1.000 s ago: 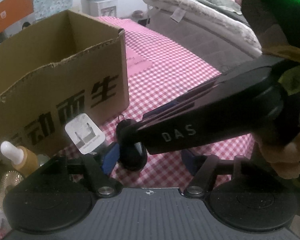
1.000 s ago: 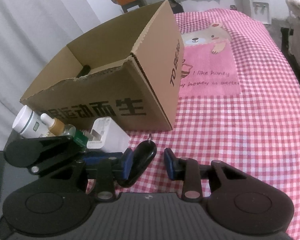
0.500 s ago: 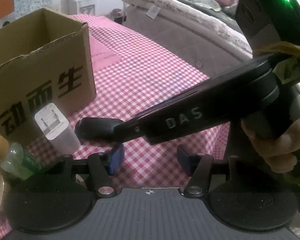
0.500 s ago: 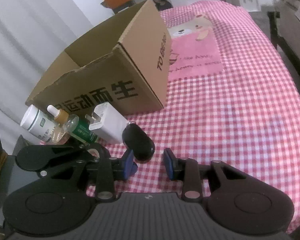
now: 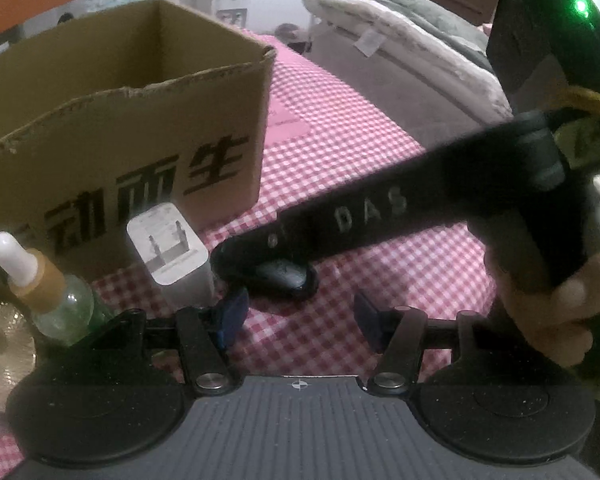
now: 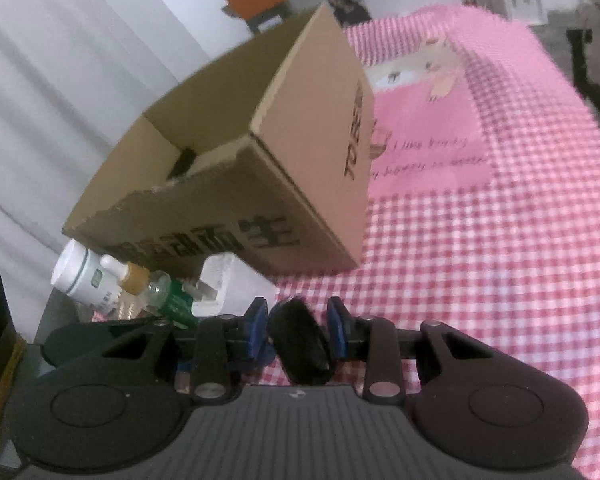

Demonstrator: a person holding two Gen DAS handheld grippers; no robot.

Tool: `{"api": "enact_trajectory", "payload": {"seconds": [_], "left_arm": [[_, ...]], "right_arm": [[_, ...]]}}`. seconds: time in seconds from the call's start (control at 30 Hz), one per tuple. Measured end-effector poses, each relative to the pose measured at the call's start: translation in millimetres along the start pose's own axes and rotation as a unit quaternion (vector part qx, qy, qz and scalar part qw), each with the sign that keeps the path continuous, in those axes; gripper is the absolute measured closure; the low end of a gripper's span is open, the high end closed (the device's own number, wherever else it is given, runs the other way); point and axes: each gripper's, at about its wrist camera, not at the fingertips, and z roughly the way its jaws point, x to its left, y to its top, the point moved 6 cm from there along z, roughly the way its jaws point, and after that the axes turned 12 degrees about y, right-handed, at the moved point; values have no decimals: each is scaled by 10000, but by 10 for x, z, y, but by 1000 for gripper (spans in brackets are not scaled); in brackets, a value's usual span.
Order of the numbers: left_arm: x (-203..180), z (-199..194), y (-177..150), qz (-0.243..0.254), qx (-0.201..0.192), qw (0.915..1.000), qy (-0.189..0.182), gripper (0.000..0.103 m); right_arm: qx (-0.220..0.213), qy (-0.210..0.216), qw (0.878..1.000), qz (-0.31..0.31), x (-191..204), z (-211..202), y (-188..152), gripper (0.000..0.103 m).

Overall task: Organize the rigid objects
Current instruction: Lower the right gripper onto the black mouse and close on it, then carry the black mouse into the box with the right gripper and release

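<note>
- Starting at the far left of the right wrist view, a white jar [image 6: 85, 276] lies just beside a dropper bottle [image 6: 140, 280], both near the front of the cardboard box [image 6: 260, 176].
- Right of them stands a white charger [image 6: 232, 286], prongs up in the left wrist view, close against the box's printed front wall.
- The left tongs [image 5: 298, 316] are spread with nothing between their blue pads [image 5: 232, 314], low over the pink checked cloth [image 6: 480, 280].
- Right of the charger, the black key fob [image 6: 300, 344] sits between the pads of the right tongs [image 6: 298, 326], which are closing on it; both pads look to be touching its sides.
- In the left wrist view the right tool's long black arm reaches in from the right, gripped by a hand [image 5: 560, 312], with the fob at its tip.
- A dark item shows inside the open box; what it is cannot be told.
</note>
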Motion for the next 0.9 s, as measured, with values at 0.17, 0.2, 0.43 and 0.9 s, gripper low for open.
{"api": "enact_trajectory", "payload": {"seconds": [0.17, 0.2, 0.43, 0.9], "left_arm": [[46, -13, -9, -58, 30, 9999, -83, 46], [55, -23, -8, -83, 50, 9999, -110, 51], [135, -55, -32, -90, 98, 9999, -50, 75], [62, 1, 25, -34, 42, 9998, 199, 85]], "right_arm": [[88, 278, 9991, 316, -13, -4, -114, 70], [85, 356, 9985, 404, -23, -20, -144, 70], [-100, 780, 9916, 1026, -153, -106, -226, 70], [-381, 740, 9882, 1288, -192, -38, -256, 71]]}}
